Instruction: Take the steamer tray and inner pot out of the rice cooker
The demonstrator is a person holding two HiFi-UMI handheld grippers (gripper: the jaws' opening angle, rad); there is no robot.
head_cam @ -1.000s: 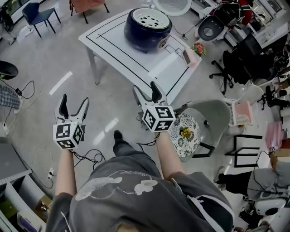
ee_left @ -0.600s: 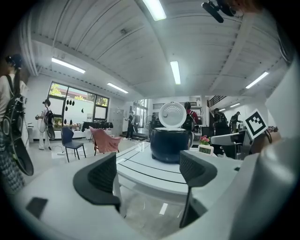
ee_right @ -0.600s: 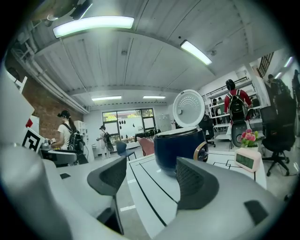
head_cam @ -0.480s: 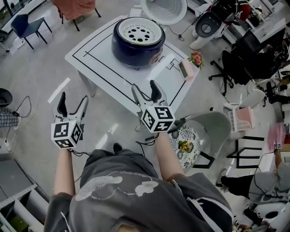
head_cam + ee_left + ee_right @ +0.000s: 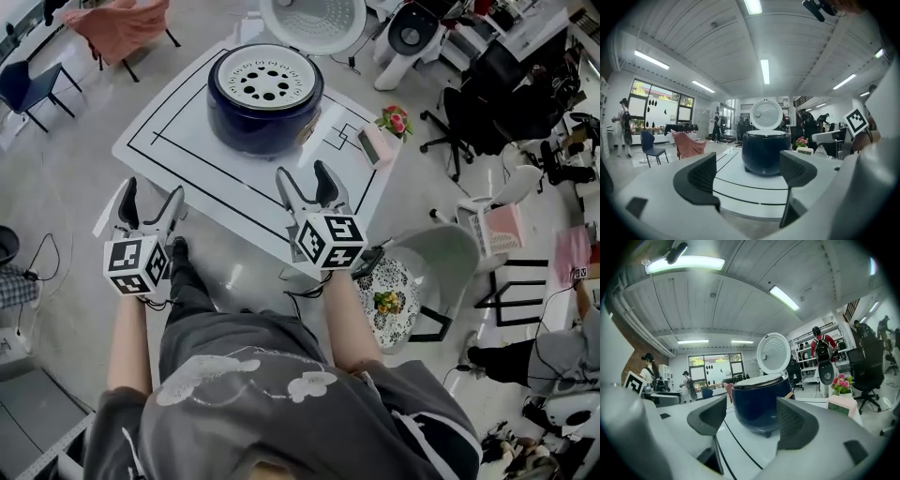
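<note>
Left tool [image 5: 151, 200]: jaws apart, gripping nothing; in the left gripper view only the distant rice cooker [image 5: 763, 152] appears through the gap. Right tool [image 5: 305, 176]: jaws likewise apart and unloaded, framing the same cooker in the right gripper view. In the head view the left tool sits at the near edge of the desk [image 5: 169, 141], close to its left corner, with floor [image 5: 75, 187] beneath it. The right tool's tips overlap the near edge further right. A bare strip of desk marked with black lines [image 5: 202, 155] separates both tools from the cooker, which stands toward the far side with its lid [image 5: 314, 19] raised behind it. The steamer tray [image 5: 264, 75], white and perforated, sits in the cooker's mouth; it covers the inner pot, which cannot be seen. Right of the cooker, near the right edge, stand a small flower pot [image 5: 395, 122] and a pink box [image 5: 373, 145]. A grey chair [image 5: 441, 253] stands just off the desk's near right corner.
</note>
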